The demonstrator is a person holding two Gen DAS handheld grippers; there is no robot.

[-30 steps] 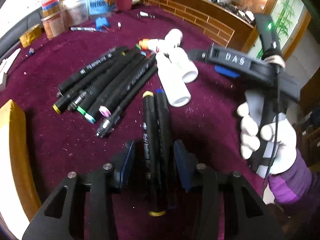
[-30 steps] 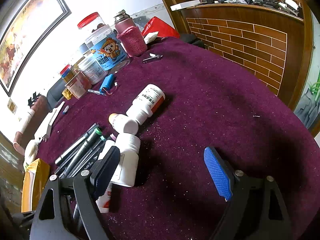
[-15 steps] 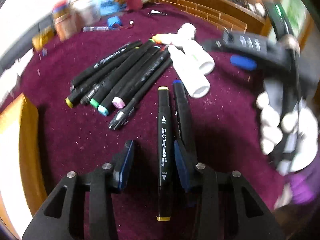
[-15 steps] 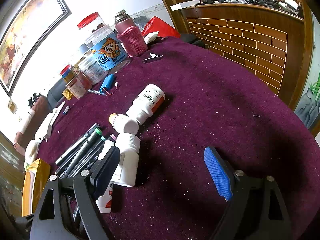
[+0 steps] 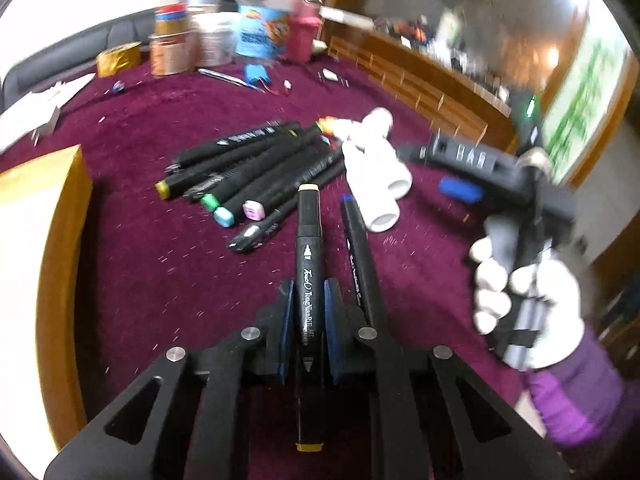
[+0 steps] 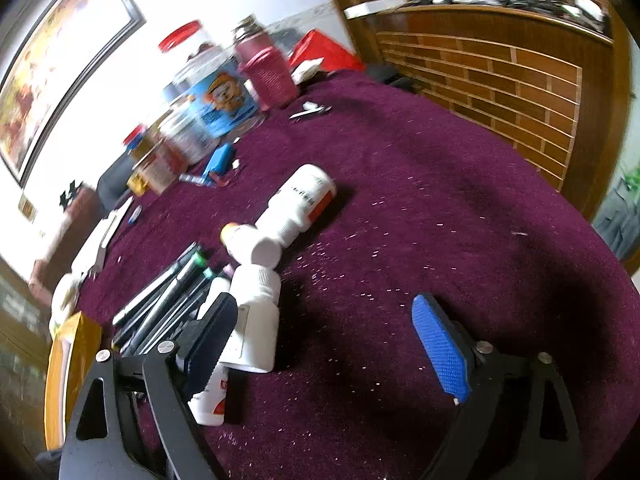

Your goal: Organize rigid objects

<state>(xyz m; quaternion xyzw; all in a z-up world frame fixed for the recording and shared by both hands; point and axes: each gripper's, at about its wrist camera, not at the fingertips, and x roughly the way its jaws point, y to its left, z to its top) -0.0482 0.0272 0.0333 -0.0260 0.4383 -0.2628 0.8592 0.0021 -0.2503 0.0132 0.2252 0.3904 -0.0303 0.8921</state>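
Left gripper (image 5: 306, 312) squeezes yellow-capped marker (image 5: 308, 264) near middle, tip at 12 o'clock. Blue-capped marker (image 5: 358, 264) lies just beside, at 3 o'clock. Marker pile (image 5: 248, 172) at 11 o'clock. Lift straight, keep level, lay beside pile. Right gripper (image 6: 332, 344) wide apart, holds nothing.

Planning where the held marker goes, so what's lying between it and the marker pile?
In the left wrist view, only bare purple cloth lies between the yellow-capped marker, held in the left gripper, and the marker pile.
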